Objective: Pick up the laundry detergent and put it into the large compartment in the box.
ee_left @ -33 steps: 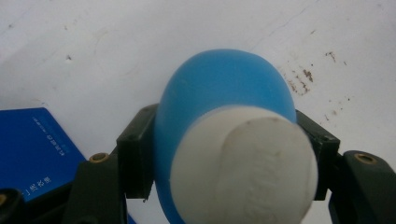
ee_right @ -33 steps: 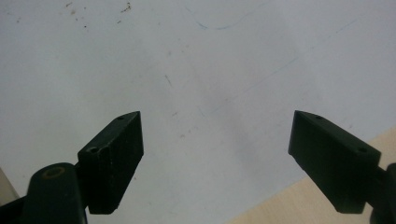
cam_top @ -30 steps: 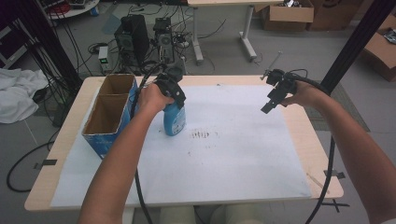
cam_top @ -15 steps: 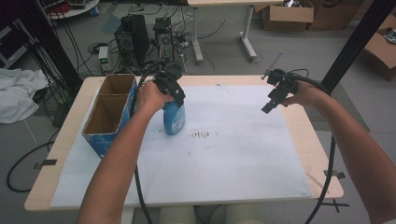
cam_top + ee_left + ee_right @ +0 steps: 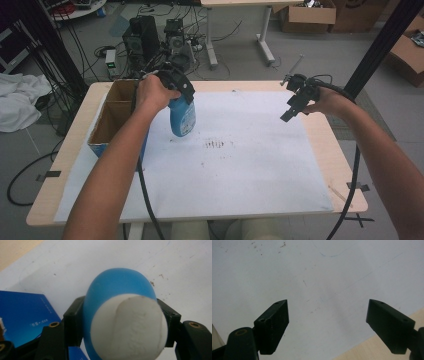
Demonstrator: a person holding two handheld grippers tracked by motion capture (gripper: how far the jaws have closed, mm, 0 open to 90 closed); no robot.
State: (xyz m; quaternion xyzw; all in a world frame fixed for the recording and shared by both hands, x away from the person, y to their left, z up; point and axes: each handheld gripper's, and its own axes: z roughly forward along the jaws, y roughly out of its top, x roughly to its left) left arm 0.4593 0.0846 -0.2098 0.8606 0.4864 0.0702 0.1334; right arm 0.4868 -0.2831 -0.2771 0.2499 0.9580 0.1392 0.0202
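White paper [image 5: 240,170] under claw-clamped bottle [image 5: 181,117]

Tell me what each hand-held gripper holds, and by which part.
Left hand-held gripper clamps the blue bottle near its top. Right hand-held gripper holds nothing.

On the table: one blue bottle [image 5: 181,117] at ten o'clock, one open cardboard box [image 5: 111,122] with two compartments at nine o'clock, one white paper sheet [image 5: 240,170], and two handheld grippers, left [image 5: 176,86] and right [image 5: 294,102].
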